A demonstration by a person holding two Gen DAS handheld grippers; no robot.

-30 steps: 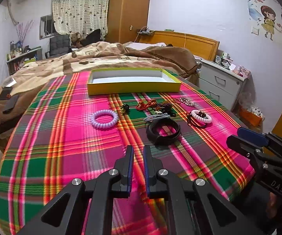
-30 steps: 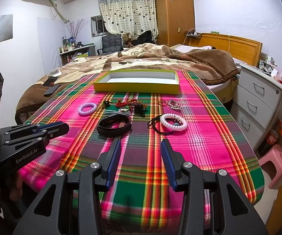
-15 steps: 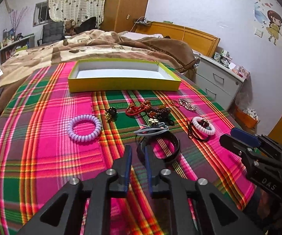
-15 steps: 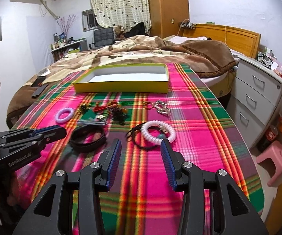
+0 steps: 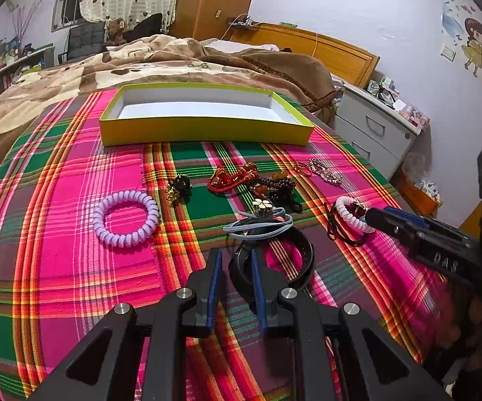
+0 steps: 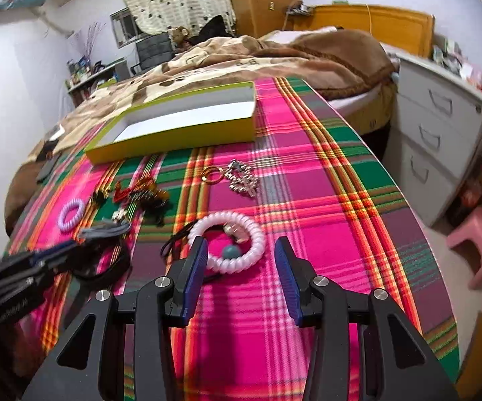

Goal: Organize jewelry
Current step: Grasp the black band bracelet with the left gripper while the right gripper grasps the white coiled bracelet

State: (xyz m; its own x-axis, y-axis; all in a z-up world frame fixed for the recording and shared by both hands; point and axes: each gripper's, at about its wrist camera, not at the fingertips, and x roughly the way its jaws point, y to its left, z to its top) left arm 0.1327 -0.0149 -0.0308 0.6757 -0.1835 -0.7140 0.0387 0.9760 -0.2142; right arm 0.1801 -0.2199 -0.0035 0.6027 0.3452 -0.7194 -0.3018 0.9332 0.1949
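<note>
Now left claw (image 5: 236,259) straddles black band (image 5: 303,260) (near edge).

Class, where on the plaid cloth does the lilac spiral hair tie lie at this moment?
In the left wrist view the lilac spiral hair tie lies flat left of the jewelry cluster, beside the small black-and-gold trinket, nearer than the yellow cardboard tray.

A table covered with a pink, green and orange plaid cloth (image 5: 74,173) carried a shallow yellow cardboard box (image 5: 204,130) at its far side. Nearer lay a lilac spiral hair tie (image 5: 125,218), red beaded bracelet (image 5: 231,177), silver chain (image 6: 242,178), black band (image 5: 294,260) and white spiral bracelet (image 6: 237,240).
</note>
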